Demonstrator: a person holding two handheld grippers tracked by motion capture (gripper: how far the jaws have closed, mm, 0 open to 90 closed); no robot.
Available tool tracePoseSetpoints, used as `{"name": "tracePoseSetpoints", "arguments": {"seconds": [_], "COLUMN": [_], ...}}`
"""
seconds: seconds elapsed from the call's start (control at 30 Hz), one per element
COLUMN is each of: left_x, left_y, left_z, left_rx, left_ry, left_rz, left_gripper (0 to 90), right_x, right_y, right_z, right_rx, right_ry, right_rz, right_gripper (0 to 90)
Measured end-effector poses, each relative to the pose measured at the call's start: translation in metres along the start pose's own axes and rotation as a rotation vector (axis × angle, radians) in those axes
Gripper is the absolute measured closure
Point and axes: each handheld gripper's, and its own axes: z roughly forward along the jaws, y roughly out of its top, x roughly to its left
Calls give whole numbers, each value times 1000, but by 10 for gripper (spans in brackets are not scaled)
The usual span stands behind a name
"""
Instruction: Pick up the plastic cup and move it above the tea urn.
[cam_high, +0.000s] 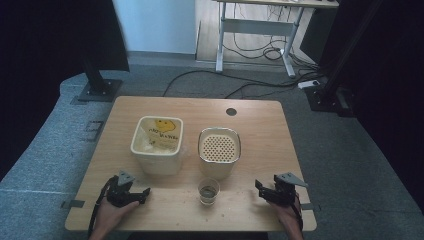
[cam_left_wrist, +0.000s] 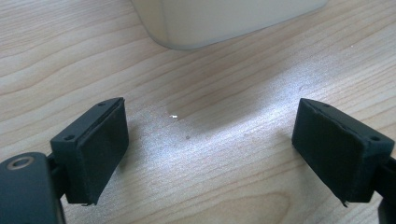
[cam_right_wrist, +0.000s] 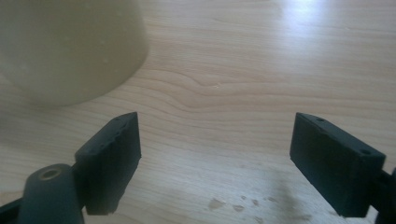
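Grey carpet floor (cam_high: 350, 150), black cables (cam_high: 240, 80), white-legged desk (cam_high: 255, 30) behind, pale wall (cam_high: 160, 25), dark curtains probably (cam_high: 45, 50).

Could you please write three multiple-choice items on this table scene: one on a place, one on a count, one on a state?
1. Where does the small glass stand?
A. In front of the container with the perforated insert
B. Behind the cream tub
C. On the floor

2. How many cream containers stand on the table?
A. One
B. Two
C. Four

3. How is the left gripper?
A. Shut on the glass
B. Open, holding nothing
C. Shut on the tub

Answers:
1 A: the glass sits on the near side of the perforated container.
2 B: the tub and the perforated container stand side by side.
3 B: its jaws stand apart over bare wood.
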Motion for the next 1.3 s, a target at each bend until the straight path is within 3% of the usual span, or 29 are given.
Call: {"name": "tracePoseSetpoints", "arguments": {"seconds": [0.1,0.2,0.37,0.4,0.47,0.5,0.6,0.8,0.97,1.13,1.17,1.3], "left_x": [0,0,0,1,2,2,1,-1,-2,-3,-3,-3], "left_y": [0,1,1,1,1,0,0,0,-1,-1,-1,-1], "left_z": [0,-1,-4,-4,-4,-3,-3,-2,-2,-2,-2,-1], "left_rx": [-1,-1,-13,-12,-8,2,4,2,2,0,-1,-2], "left_ry": [0,-14,-18,-17,-16,-15,-11,0,5,7,7,5], "left_rz": [-3,-20,-27,-32,-33,-35,-33,-23,-19,-16,-15,-11], "left_gripper": [121,140,143,143,143,144,145,145,144,144,143,144], "right_x": [2,10,23,34,37,45,53,79,107,125,134,145], "right_y": [0,-1,0,1,1,1,3,2,-1,-2,-1,1], "right_z": [0,-3,-8,-11,-11,-12,-12,-10,-3,4,8,18], "right_rx": [-8,-19,-46,-49,-50,-51,-52,-36,-27,-28,-48,-52], "right_ry": [24,76,146,187,204,261,364,468,484,494,485,472], "right_rz": [-16,-60,-89,-108,-114,-112,-79,-132,-187,-223,-243,-241], "right_gripper": [190,223,235,236,236,236,236,220,204,188,187,191]}}
